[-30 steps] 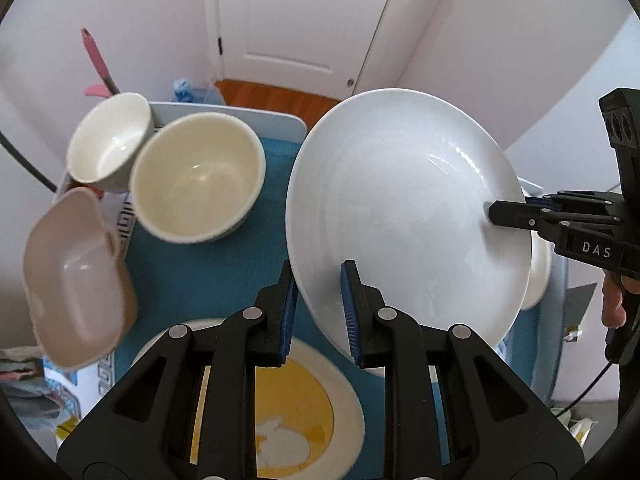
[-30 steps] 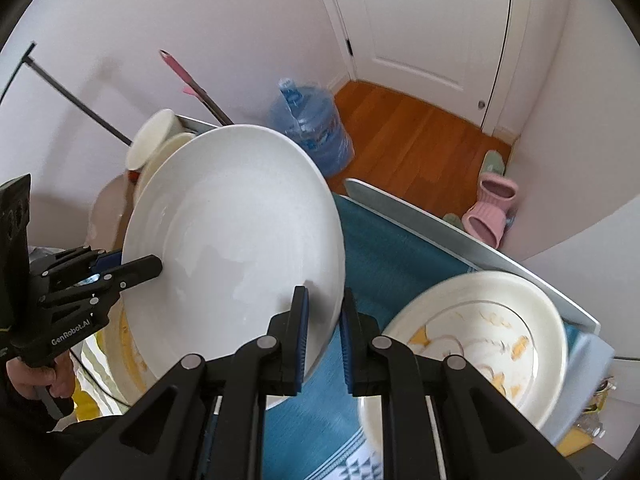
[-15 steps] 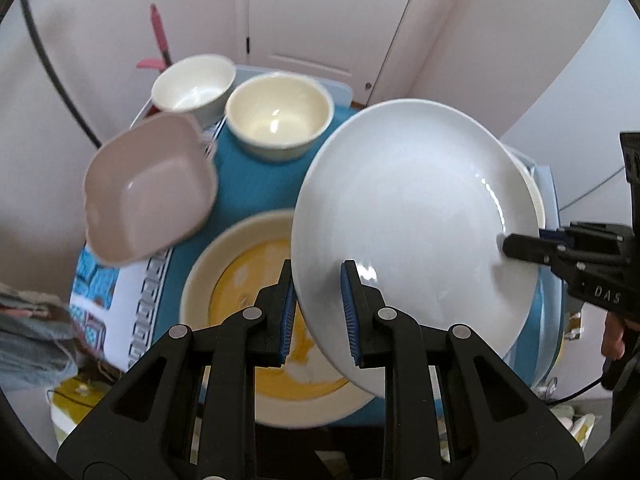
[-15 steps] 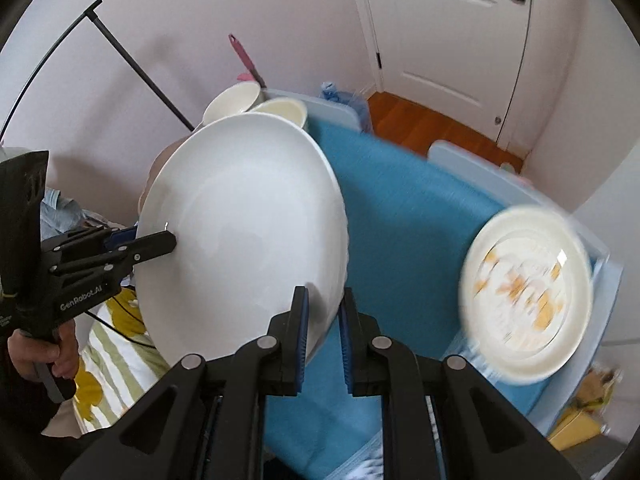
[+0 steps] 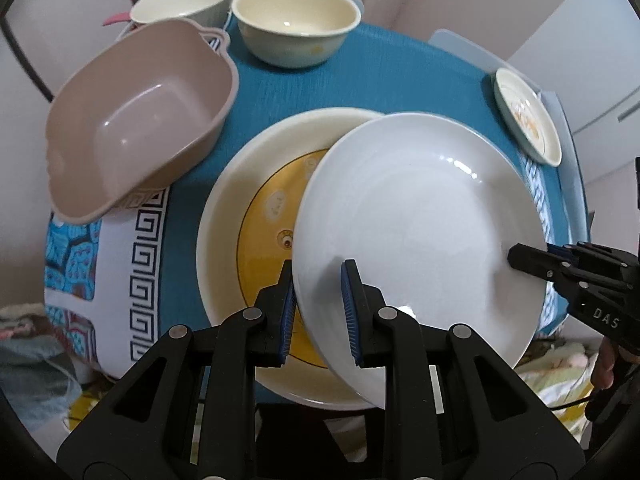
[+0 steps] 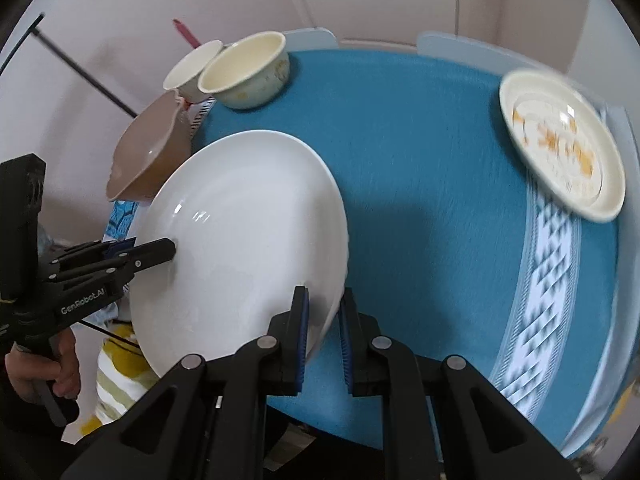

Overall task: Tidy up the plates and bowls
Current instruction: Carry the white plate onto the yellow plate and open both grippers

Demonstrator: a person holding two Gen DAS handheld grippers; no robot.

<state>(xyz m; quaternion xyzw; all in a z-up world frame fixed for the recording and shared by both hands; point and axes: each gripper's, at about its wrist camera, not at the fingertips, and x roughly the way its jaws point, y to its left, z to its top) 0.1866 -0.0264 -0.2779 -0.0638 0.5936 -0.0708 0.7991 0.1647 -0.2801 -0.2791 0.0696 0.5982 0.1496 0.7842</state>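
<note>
A large white plate (image 5: pixel 420 232) (image 6: pixel 240 232) hangs tilted above the table, held at two opposite edges. My left gripper (image 5: pixel 318 280) (image 6: pixel 170 248) is shut on its near-left rim. On the opposite rim my right gripper (image 6: pixel 323 304) (image 5: pixel 516 256) is shut too. Directly below lies a bigger cream plate with a yellow centre (image 5: pixel 248 208), half covered by the white plate in the left wrist view and hidden in the right wrist view.
On the blue tablecloth (image 6: pixel 440 160) stand a pink-brown square bowl (image 5: pixel 136 120) at the left, with a cream bowl (image 5: pixel 296 24) and a pale bowl (image 5: pixel 184 0) at the far edge. A small orange-patterned plate (image 6: pixel 560 144) lies far right. A hand (image 6: pixel 40 368) grips the left handle.
Both grippers have carried the white plate across the table and downward. It now hangs over the yellow-centred plate, and the bowls have shifted to the far left of the views.
</note>
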